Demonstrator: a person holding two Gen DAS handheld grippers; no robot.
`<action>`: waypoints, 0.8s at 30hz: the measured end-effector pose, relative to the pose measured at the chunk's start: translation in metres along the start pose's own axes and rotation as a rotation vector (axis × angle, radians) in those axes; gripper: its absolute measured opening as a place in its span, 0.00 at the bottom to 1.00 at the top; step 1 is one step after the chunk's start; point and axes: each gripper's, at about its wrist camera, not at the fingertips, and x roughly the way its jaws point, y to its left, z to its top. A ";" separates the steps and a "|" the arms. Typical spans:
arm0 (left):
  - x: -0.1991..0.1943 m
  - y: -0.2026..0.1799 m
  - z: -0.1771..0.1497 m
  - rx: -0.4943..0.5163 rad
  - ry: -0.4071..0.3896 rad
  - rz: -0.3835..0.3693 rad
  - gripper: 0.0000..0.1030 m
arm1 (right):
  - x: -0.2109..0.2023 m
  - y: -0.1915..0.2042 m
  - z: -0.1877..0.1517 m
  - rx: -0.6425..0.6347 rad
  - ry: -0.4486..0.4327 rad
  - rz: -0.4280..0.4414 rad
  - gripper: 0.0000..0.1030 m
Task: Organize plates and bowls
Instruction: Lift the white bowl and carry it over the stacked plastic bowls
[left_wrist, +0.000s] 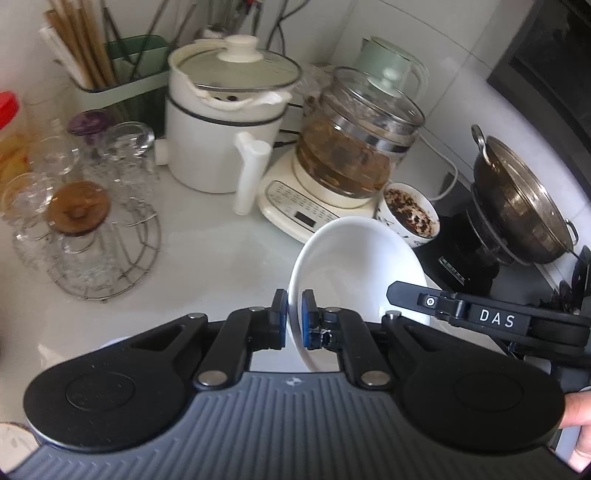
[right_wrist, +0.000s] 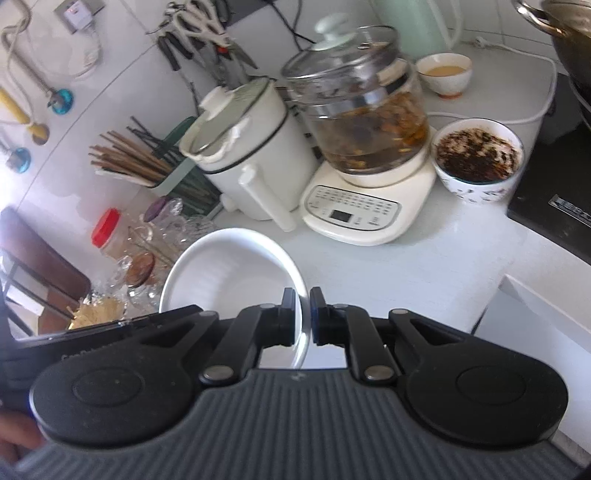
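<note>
Left wrist view shows a white counter (left_wrist: 207, 266) full of kitchen things. The biggest one is the white electric pot (left_wrist: 221, 122) with a glass lid, standing at the back. Just to its right is a glass kettle (left_wrist: 354, 144) of brown tea on a cream base with buttons. A dark metal wok (left_wrist: 524, 199) sits on a black cooktop (left_wrist: 461, 258) at the right edge. On the left, clear glass cups (left_wrist: 92, 192) rest on a wire rack, and behind them a green holder holds chopsticks (left_wrist: 79, 48).

A white plate (left_wrist: 354, 273) is up off the counter, tilted on its edge in front of the kettle base. The left gripper (left_wrist: 294, 319) is pinched tight on the plate's near rim, one blue pad on each side. In the right wrist view the right gripper (right_wrist: 303, 317) is pinched tight on a rim of the white plate (right_wrist: 229, 273) too, so both tools hold the one plate.

Behind the plate stands a small patterned bowl (left_wrist: 410, 214) with dark bits stuck inside. Only the right wrist view shows a small cup (right_wrist: 445, 74) with tan liquid, far back beside the kettle. A bit of a finger (left_wrist: 580, 424) shows at the right edge.
</note>
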 end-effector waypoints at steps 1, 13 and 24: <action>-0.003 0.004 -0.001 -0.012 -0.002 0.004 0.09 | 0.002 0.004 0.000 -0.010 0.002 0.005 0.10; -0.034 0.050 -0.025 -0.122 -0.026 0.103 0.09 | 0.031 0.044 -0.016 -0.075 0.077 0.096 0.10; -0.054 0.086 -0.050 -0.262 -0.052 0.191 0.09 | 0.059 0.079 -0.023 -0.186 0.170 0.162 0.10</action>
